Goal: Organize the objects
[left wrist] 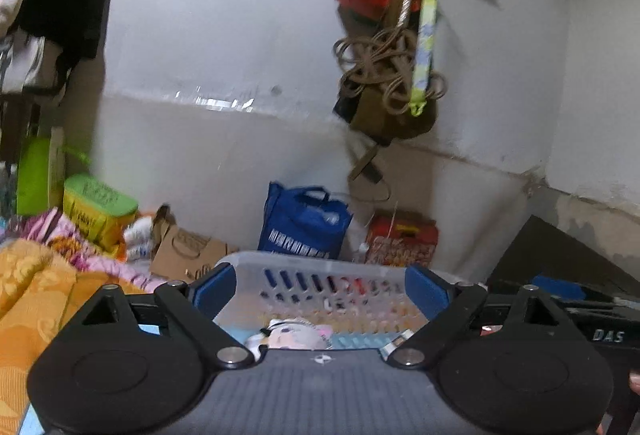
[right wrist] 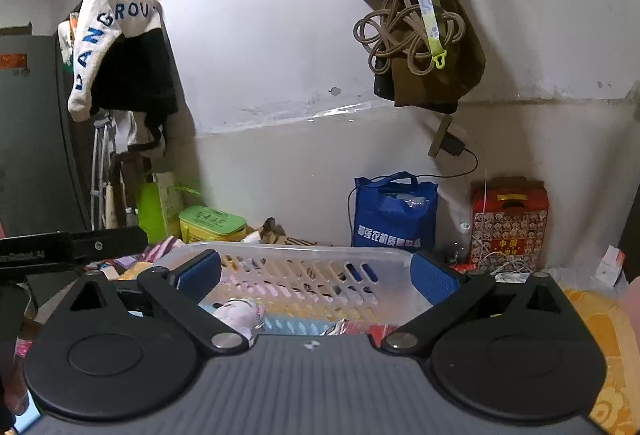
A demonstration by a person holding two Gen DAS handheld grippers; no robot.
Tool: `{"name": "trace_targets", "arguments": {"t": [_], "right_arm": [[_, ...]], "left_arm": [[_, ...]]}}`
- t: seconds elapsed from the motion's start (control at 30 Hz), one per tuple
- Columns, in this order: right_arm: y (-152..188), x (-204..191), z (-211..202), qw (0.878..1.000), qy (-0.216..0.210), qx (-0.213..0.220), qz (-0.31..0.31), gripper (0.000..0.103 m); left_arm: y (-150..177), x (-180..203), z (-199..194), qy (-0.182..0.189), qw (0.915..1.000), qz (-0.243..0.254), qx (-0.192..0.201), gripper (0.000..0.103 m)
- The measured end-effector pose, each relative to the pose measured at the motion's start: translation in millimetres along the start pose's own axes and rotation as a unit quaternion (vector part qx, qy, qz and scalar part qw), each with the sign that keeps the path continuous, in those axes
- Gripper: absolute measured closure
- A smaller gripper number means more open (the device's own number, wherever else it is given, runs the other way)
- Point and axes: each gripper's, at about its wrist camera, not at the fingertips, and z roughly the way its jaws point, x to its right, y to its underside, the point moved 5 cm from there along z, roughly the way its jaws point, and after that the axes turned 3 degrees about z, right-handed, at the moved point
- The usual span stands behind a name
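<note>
A translucent white slotted basket (left wrist: 320, 259) sits on the bed just ahead of both grippers; it also shows in the right wrist view (right wrist: 304, 249). Inside it lie a small plush toy with a pale face (left wrist: 292, 335), which the right wrist view shows as a pinkish plush (right wrist: 240, 311), and a red packet (right wrist: 360, 329). My left gripper (left wrist: 320, 291) is open and empty, its blue pads spread over the basket's near side. My right gripper (right wrist: 316, 277) is open and empty, held the same way over the basket.
An orange patterned blanket (left wrist: 36, 299) lies at the left. A blue tote bag (right wrist: 394, 213), a red gift box (right wrist: 508, 223), a green-lidded yellow box (right wrist: 212, 225) and a cardboard bag (left wrist: 188, 249) stand along the white wall. Bags and a coiled rope (right wrist: 404, 31) hang above.
</note>
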Motion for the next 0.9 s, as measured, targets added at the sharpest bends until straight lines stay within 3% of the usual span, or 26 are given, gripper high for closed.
{"name": "trace_targets", "arguments": {"t": [0.17, 0.4, 0.57, 0.73, 0.9], "right_arm": [[13.8, -6.2, -12.5, 0.999, -0.001, -0.032, -0.001, 0.000], [15.9, -12.1, -26.4, 0.996, 0.070, -0.027, -0.055, 0.000], [16.4, -6.9, -26.7, 0.997, 0.063, -0.044, -0.021, 0.000], [20.2, -17.2, -28.1, 0.995, 0.080, -0.046, -0.050, 0.000], [22.2, -26.0, -35.9, 0.994, 0.084, -0.004, -0.067, 0.000]], "left_arm": [[-0.7, 22.0, -24.8, -0.004, 0.9983, 0.028, 0.050, 0.000], [3.0, 36.6, -28.3, -0.048, 0.9965, 0.068, 0.013, 0.000], [7.7, 39.5, -30.3, -0.056, 0.9951, 0.082, 0.004, 0.000], [15.3, 38.5, -27.0, -0.069, 0.9939, 0.083, -0.023, 0.000], [25.8, 34.9, -24.9, -0.064, 0.9932, 0.084, -0.048, 0.000]]}}
